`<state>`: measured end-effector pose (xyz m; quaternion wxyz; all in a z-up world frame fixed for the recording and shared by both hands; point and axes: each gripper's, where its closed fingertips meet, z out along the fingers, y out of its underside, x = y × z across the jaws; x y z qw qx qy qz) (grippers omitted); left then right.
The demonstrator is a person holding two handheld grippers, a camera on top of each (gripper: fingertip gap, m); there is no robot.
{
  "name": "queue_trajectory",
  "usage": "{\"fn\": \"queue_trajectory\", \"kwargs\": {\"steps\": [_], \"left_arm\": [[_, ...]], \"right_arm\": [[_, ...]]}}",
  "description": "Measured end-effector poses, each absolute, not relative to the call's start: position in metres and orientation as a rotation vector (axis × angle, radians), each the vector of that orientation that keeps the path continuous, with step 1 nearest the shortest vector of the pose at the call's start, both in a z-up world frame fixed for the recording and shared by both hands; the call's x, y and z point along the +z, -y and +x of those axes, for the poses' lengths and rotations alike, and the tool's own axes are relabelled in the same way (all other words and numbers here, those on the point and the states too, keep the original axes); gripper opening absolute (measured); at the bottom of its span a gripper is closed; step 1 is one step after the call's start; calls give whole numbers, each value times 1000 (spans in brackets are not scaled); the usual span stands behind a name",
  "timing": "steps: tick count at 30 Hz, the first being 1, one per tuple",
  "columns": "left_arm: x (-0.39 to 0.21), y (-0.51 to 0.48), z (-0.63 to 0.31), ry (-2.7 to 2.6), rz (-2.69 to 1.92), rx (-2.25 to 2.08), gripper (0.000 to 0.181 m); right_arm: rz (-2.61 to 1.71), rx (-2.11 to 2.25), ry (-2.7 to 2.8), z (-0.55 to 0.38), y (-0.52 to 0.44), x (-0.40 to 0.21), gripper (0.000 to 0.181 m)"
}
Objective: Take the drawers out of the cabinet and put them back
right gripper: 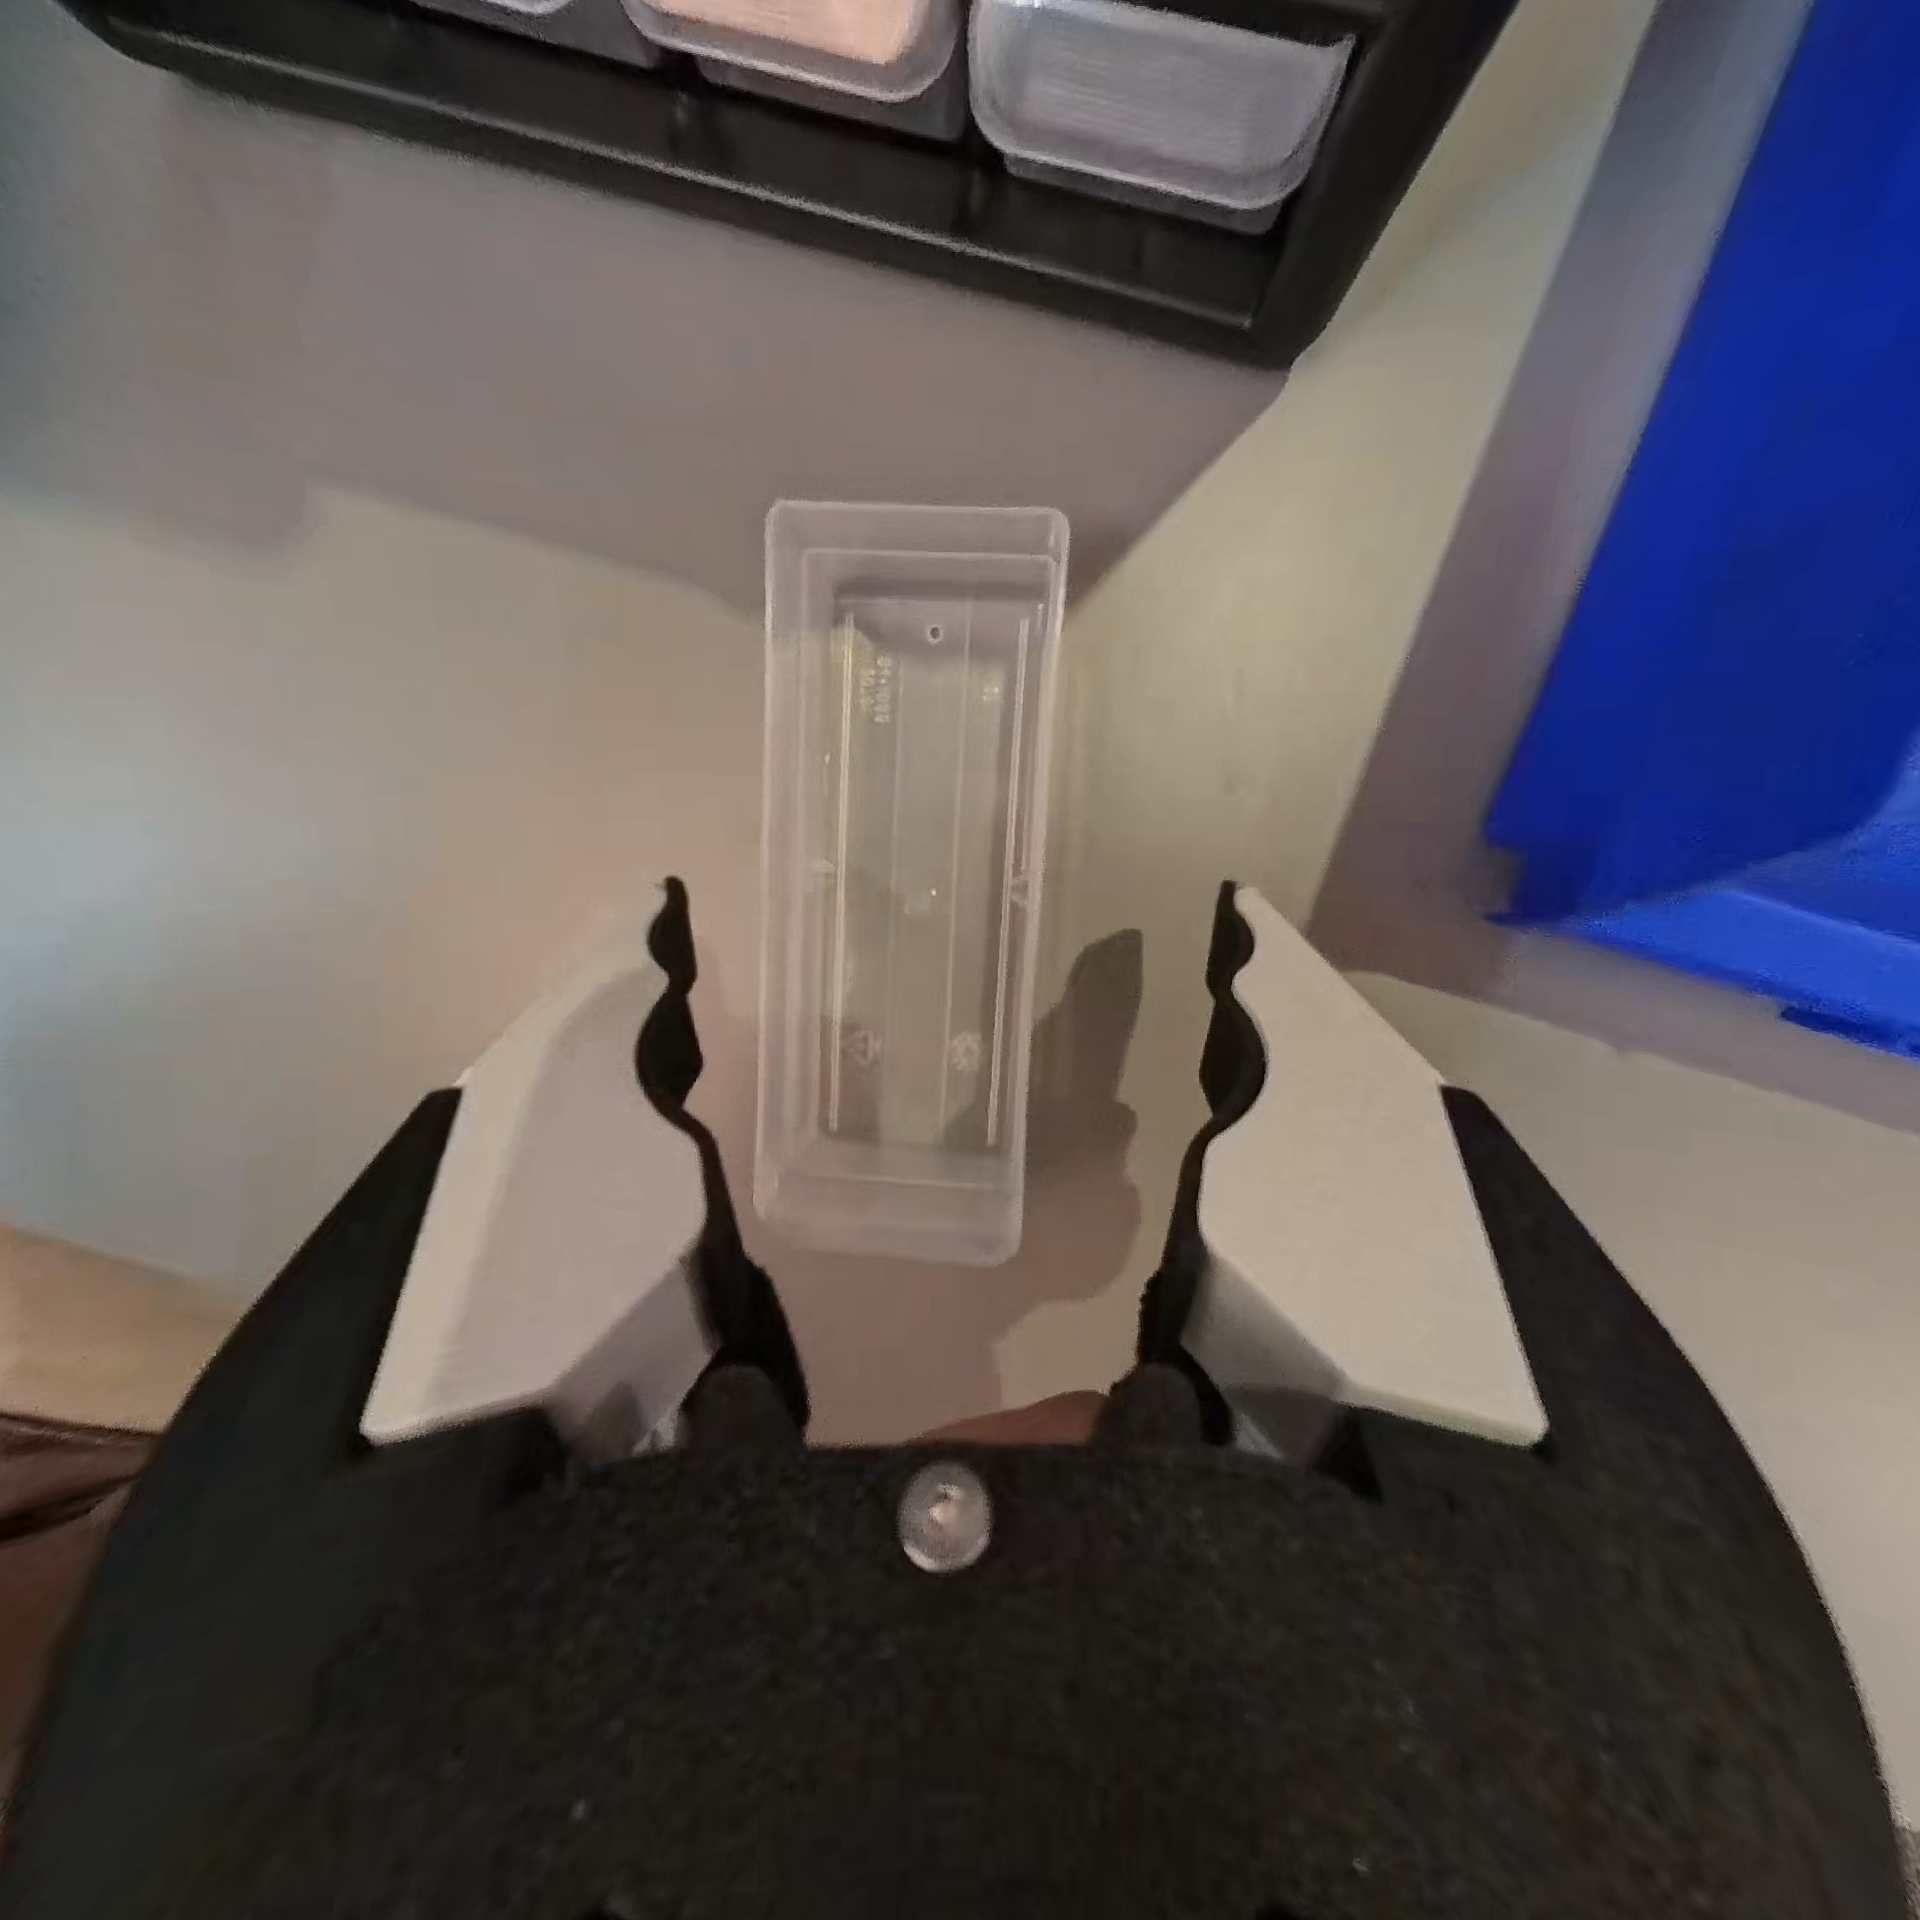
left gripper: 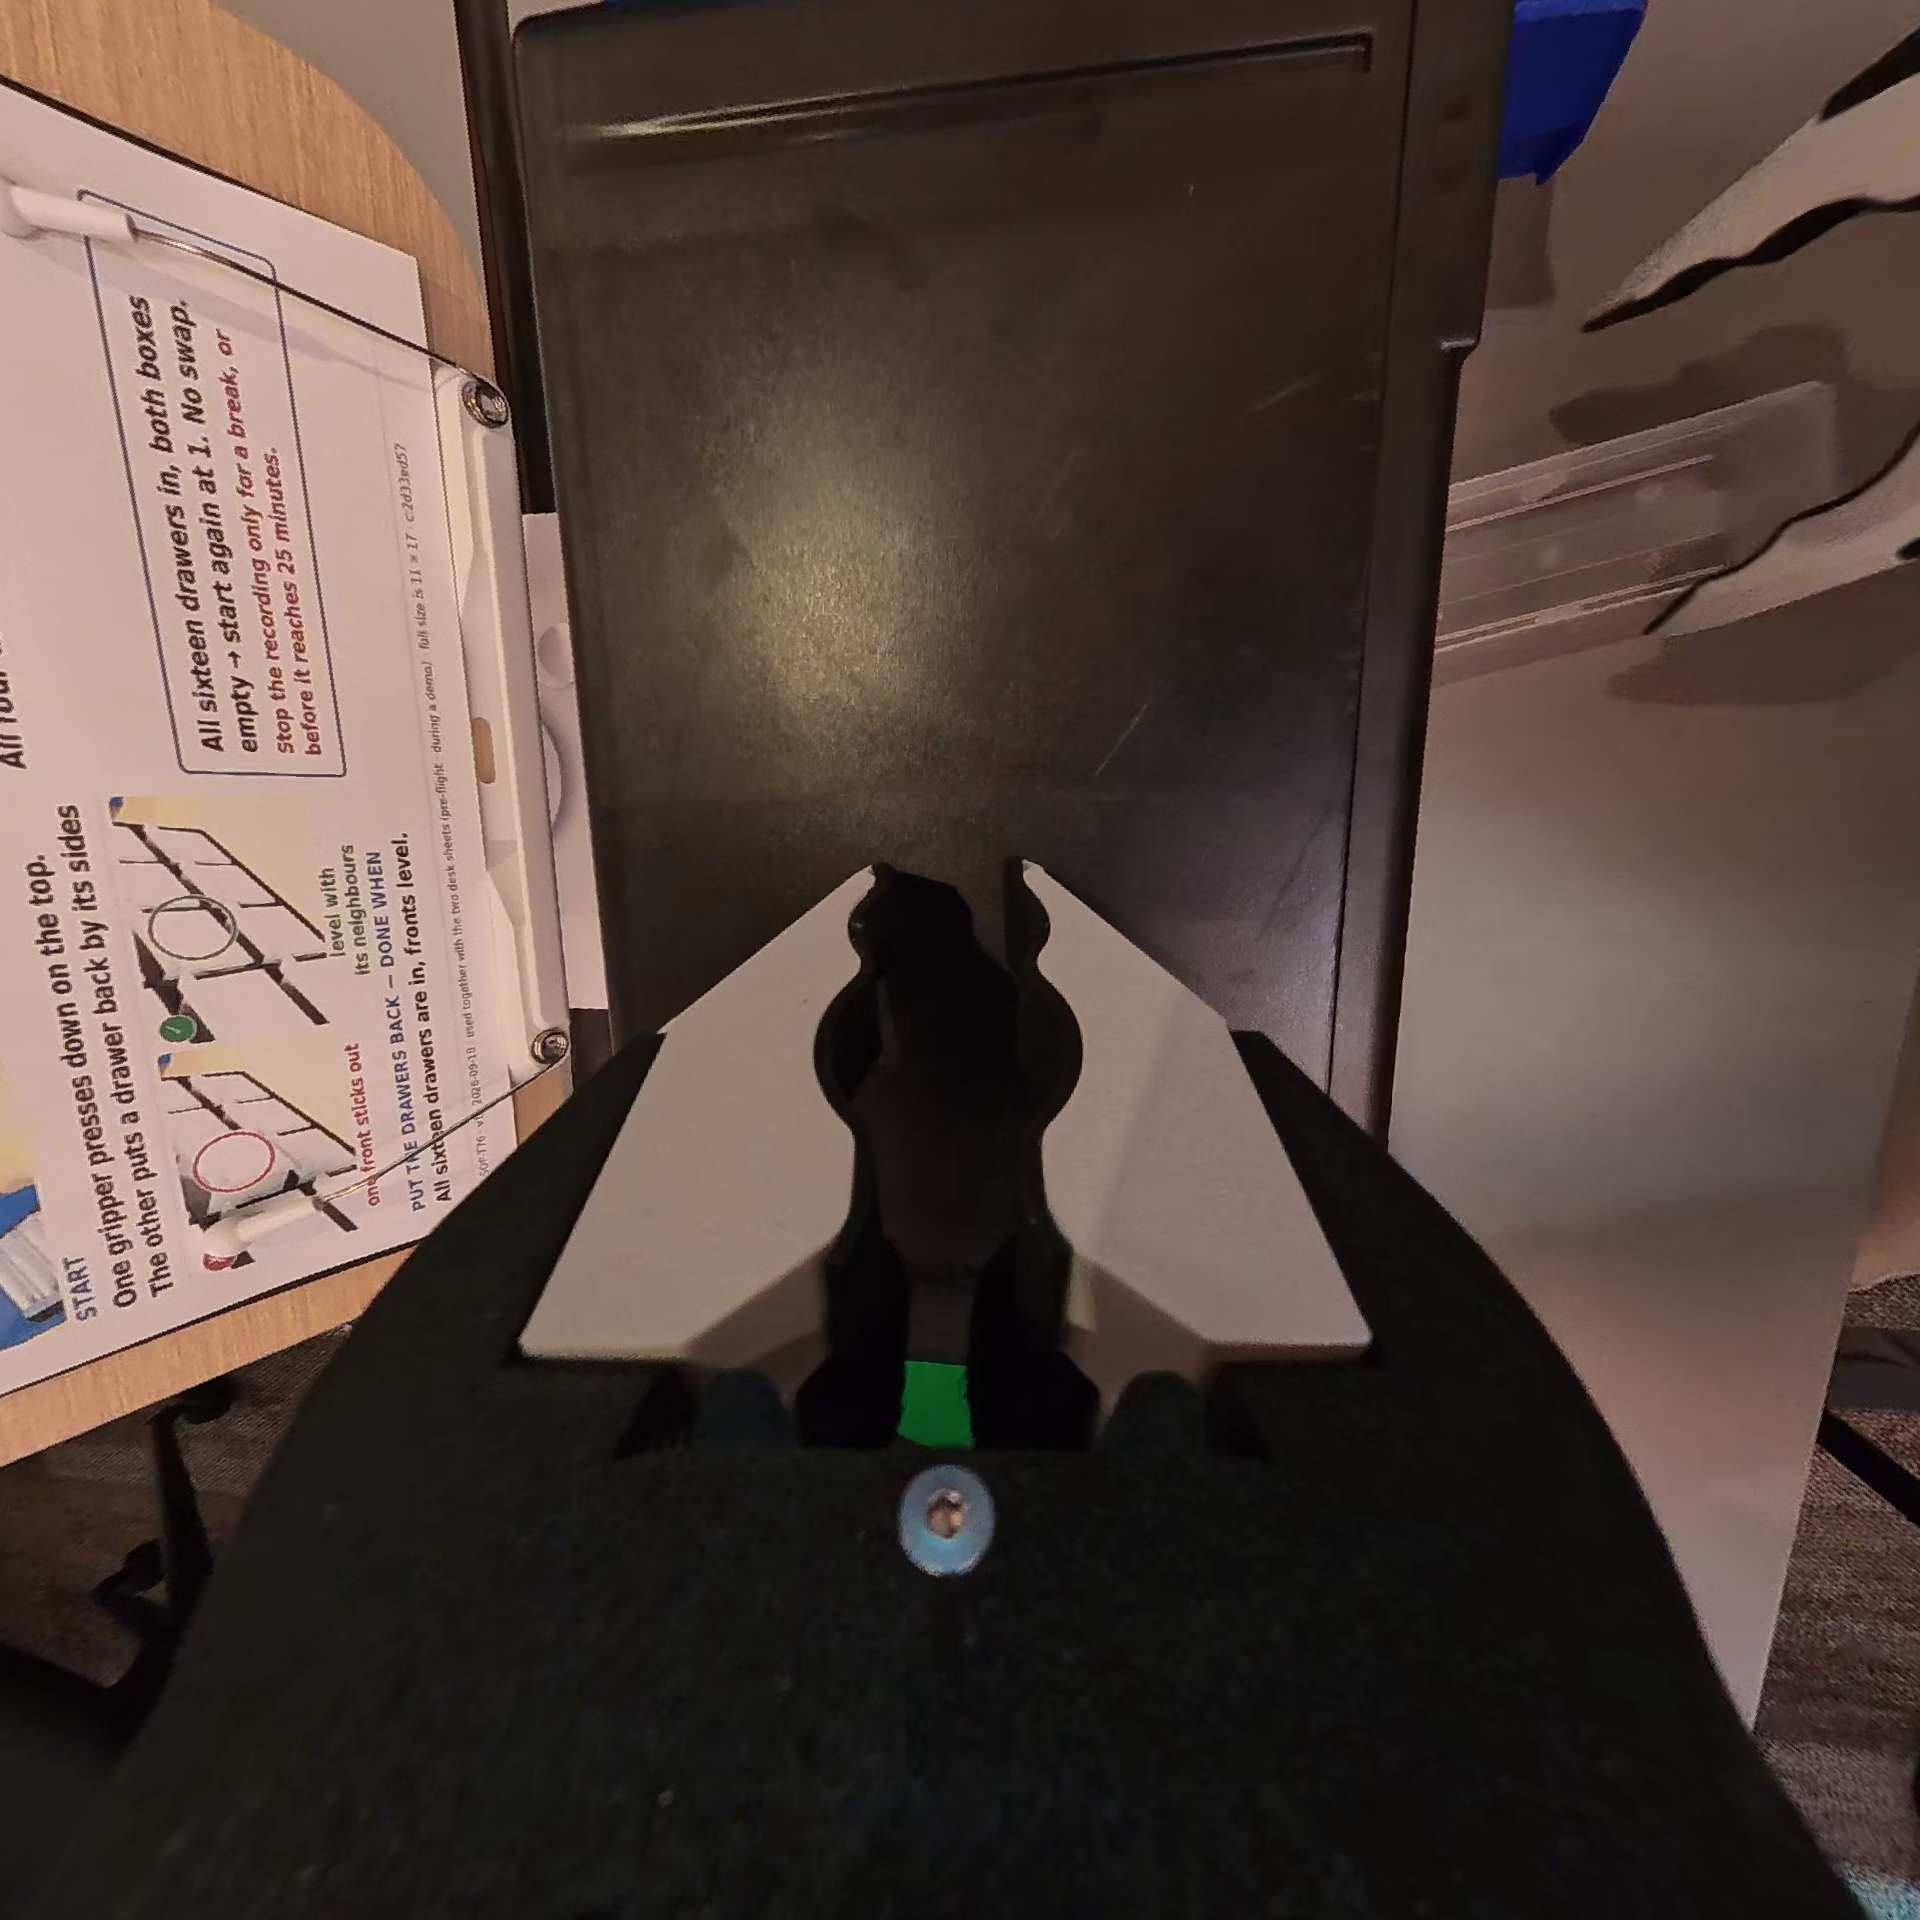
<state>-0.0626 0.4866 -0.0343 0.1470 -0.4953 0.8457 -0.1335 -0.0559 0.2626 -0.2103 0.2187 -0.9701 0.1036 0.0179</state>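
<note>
Cabinet (left gripper: 956, 468): black, flat panel filling the left wrist view, beside a wooden tabletop with a printed sheet (left gripper: 218, 727). Left gripper (left gripper: 948, 883): tongs together, tips against that panel, nothing between them. Blue bin (right gripper: 1756, 520): at right, well apart. Right gripper (right gripper: 948, 904): tongs wide apart, poised over the pale surface (right gripper: 312, 779), straddling the near end without contact. Clear drawer (right gripper: 904, 883): out of the cabinet, open side up, long axis pointing away toward the cabinet front; open room on both flanks.
</note>
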Motion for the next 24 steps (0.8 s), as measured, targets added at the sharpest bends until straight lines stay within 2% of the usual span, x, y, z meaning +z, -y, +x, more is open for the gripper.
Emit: {"fn": "queue_trajectory", "kwargs": {"steps": [5, 6, 7, 8, 11, 16, 19, 24], "left_arm": [[-34, -487, -63, -2437, -1424, -388, 19], [-34, -487, -63, -2435, -1423, -390, 19], [-34, -487, -63, -2432, -1422, -393, 19], [-34, -487, -63, -2429, -1421, -396, 19], [-34, -486, -63, -2421, -1423, -416, 18], [-34, -487, -63, -2424, -1424, -433, 19], [-34, -486, -63, -2429, -1417, -418, 19], [-34, -486, -63, -2429, -1408, -396, 18]], "right_arm": [[-2774, 17, -301, -53, -266, -233, 92], [-2784, 60, -287, -56, -267, -235, 87], [-2774, 125, -276, -62, -268, -234, 62], [-2774, 112, -278, -59, -267, -232, 58], [-2748, 53, -229, -49, -258, -215, 54], [-2551, 307, -170, -54, -229, -149, 54], [-2555, 122, -82, -4, -203, -121, 54], [-2632, -196, 576, 79, -186, -117, 54]]}}
